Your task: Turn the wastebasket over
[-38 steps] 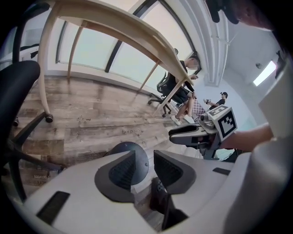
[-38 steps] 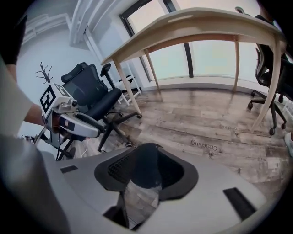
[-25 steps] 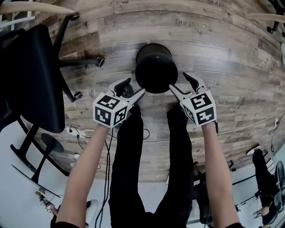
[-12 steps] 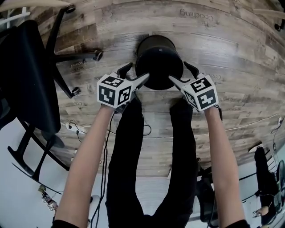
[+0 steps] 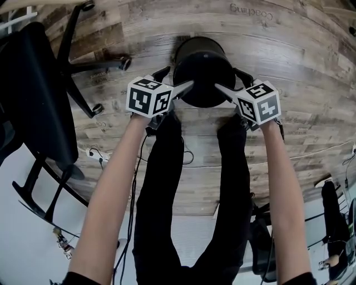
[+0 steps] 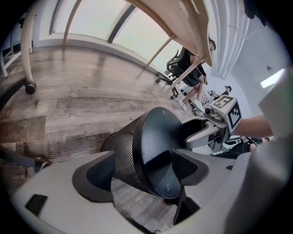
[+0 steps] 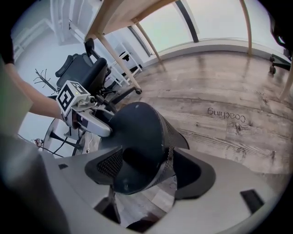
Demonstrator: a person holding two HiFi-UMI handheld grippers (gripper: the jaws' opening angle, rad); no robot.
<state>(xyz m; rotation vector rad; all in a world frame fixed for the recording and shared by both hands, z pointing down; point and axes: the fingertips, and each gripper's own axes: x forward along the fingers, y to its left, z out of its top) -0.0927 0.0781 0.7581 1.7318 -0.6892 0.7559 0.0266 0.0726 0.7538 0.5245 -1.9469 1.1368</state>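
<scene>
The basket (image 5: 203, 69), standing bottom-up on the floor (image 5: 289, 61), was straddled at its base rim by the left gripper (image 5: 177, 79) and right gripper (image 5: 229, 79), jaws just opened wide and not yet clamped; closing and a joint flip seemed required next.

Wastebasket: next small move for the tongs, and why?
Probably close both tongs. The left tongs and right tongs have just been opening and each straddles the top edge of the upturned mesh wastebasket, pads apparently not pressing yet; a grip must come before flipping.

Office w/ swivel chairs (image 5: 34, 100), desk (image 7: 120, 13), wood floor (image 5: 311, 78)
</scene>
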